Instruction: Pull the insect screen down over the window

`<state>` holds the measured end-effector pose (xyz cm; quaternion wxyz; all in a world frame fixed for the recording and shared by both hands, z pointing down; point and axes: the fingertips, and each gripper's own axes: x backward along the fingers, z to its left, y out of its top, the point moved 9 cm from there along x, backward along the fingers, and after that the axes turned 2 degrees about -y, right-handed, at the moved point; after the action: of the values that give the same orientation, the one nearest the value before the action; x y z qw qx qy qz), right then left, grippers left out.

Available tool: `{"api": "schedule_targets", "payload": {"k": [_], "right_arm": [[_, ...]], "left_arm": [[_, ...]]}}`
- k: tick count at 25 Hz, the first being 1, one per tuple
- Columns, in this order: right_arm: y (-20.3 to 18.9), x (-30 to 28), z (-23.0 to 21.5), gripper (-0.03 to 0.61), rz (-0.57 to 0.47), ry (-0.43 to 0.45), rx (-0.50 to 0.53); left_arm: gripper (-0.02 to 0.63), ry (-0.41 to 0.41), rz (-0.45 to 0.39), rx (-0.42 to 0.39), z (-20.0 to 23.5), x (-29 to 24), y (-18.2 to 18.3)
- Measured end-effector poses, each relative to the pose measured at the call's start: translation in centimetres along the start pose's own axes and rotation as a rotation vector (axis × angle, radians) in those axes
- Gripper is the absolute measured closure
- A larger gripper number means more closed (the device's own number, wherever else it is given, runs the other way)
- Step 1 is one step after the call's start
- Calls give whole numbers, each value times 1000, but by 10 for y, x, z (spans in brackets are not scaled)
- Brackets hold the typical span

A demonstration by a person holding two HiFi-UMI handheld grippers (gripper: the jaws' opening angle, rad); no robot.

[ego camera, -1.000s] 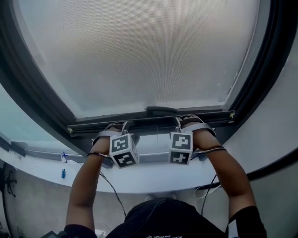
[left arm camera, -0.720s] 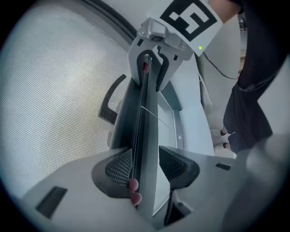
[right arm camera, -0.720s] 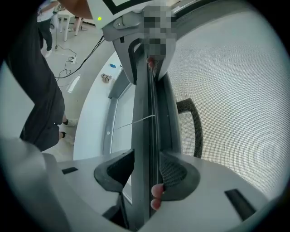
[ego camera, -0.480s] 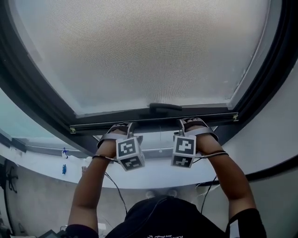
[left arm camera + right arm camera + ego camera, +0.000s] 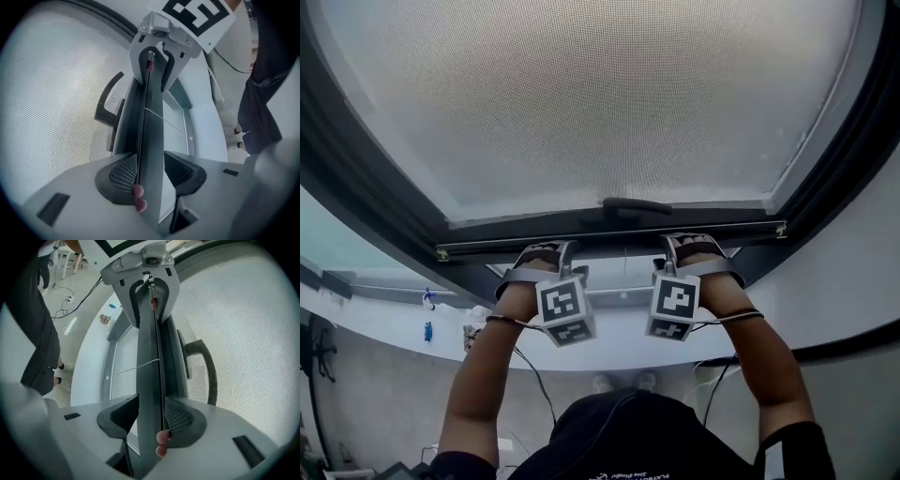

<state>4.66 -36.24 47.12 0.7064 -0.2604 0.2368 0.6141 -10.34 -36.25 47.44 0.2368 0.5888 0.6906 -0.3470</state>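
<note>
The grey mesh insect screen (image 5: 600,103) fills the window opening. Its dark bottom bar (image 5: 609,236) carries a black handle (image 5: 633,207) at the middle. My left gripper (image 5: 548,251) grips the bar left of the handle and my right gripper (image 5: 686,242) grips it right of the handle. In the left gripper view the bar (image 5: 151,140) runs between the jaws of the left gripper (image 5: 147,171), with both pads against it. The right gripper view shows the same: the bar (image 5: 149,371) is pinched in the right gripper (image 5: 150,416), with the handle (image 5: 201,371) just beyond.
A dark window frame (image 5: 356,187) surrounds the screen, and its lower rail (image 5: 619,298) lies a short way below the bar. A white sill (image 5: 412,323) curves beneath, with small blue items (image 5: 427,330) on it. Cables (image 5: 530,375) hang from my wrists.
The bar, with both grippers on it, has come down closer to the lower rail, and more mesh shows above it.
</note>
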Motion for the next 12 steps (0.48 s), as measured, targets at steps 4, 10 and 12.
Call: {"api": "schedule_targets", "payload": {"k": [4, 10, 12], "right_arm": [[0, -2, -3, 405, -9, 23, -25], [2, 0, 1, 403, -10, -37, -12], [3, 0, 3, 403, -6, -55, -16]], "left_arm": [[434, 32, 12, -20, 1, -1, 3], [438, 95, 59, -52, -7, -2, 7], [437, 82, 42, -38, -7, -2, 6]]}}
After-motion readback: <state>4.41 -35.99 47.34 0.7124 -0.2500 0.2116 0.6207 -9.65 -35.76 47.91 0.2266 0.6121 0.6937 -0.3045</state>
